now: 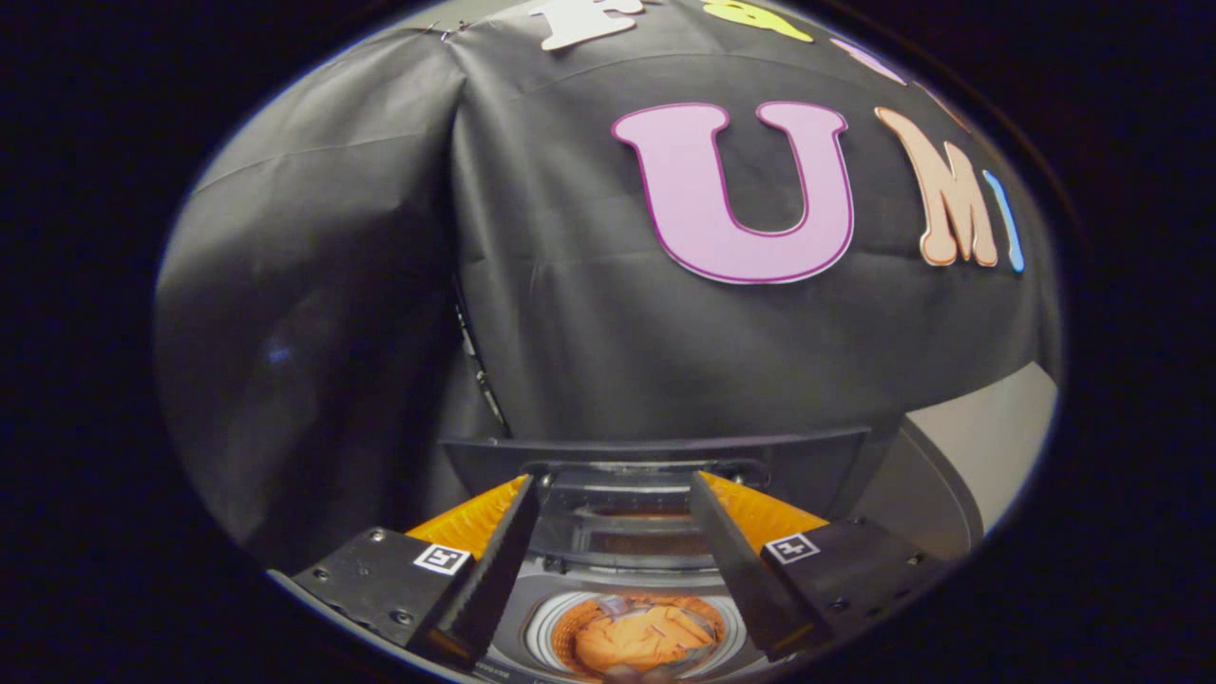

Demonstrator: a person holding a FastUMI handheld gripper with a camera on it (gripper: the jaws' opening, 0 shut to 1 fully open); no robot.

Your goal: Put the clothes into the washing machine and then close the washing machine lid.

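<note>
Black cloth walls fill the upper part of the frame, with a strip of pale table (997,427) at the right edge. Below the cloth I see the washing machine (532,613), a top-loader, with its lid (627,518) raised and standing upright at the back, just beyond my fingertips. Down at the bottom centre of the frame the round drum opening shows, and an orange garment (641,638) lies inside it, bunched up.

My gripper (617,499) hovers above the machine with the fingers spread wide apart and holding nothing; the drum and the lower part of the lid show in the gap between them.

As I judge it, the clothes are already in, so the loading step is done and closing the lid is what is in hand. The next move calls for getting my fingers up to the top edge of the upright lid, hooking or pushing it forward, and bringing it down over the opening without snagging the garment.
</note>
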